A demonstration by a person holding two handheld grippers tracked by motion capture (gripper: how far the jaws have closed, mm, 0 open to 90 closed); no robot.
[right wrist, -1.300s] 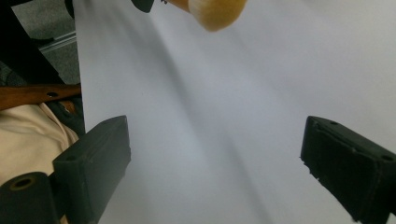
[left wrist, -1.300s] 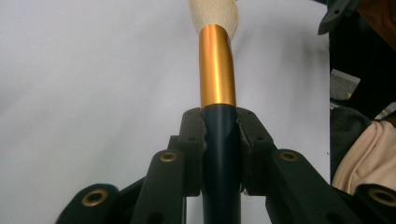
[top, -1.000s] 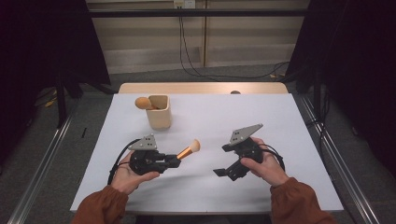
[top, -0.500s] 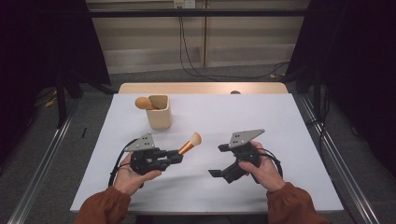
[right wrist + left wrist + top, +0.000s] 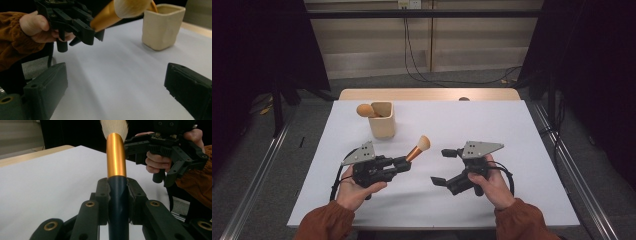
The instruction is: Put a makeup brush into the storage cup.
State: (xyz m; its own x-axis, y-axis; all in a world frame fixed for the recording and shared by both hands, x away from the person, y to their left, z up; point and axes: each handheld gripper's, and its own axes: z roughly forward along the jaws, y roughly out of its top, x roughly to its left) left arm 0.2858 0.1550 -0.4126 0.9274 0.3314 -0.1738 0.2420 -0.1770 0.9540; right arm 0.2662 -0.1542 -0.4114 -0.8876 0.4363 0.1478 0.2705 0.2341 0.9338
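My left jaws [image 5: 403,163] are pinched on the dark handle of the brush [image 5: 417,149]; in the left gripper view the handle runs straight up between them [image 5: 117,195], the copper ferrule rises beyond, and the pale bristles are cut off by the top edge. My right jaws [image 5: 446,167] stand spread with nothing between them; in the right gripper view only bare white counter [image 5: 120,82] lies in the gap.

The brush is off the counter, its long axis slanting up and to the far right from my left jaws, with the bristle head at the far end. That head points toward the space just left of my right jaws, close to their far finger but apart from it. My right jaws face left, toward the brush, so the right hand [image 5: 489,182] is the free one nearest the ferrule, and I judge a handover would turn on closing that short gap.

The cup [image 5: 382,120] stands on the far left of the counter, beyond my left hand [image 5: 357,185], well apart from both jaws. An orange-brown rounded thing [image 5: 366,110] leans out of it to the left; I cannot tell what it is, and the cup's inside is hidden.
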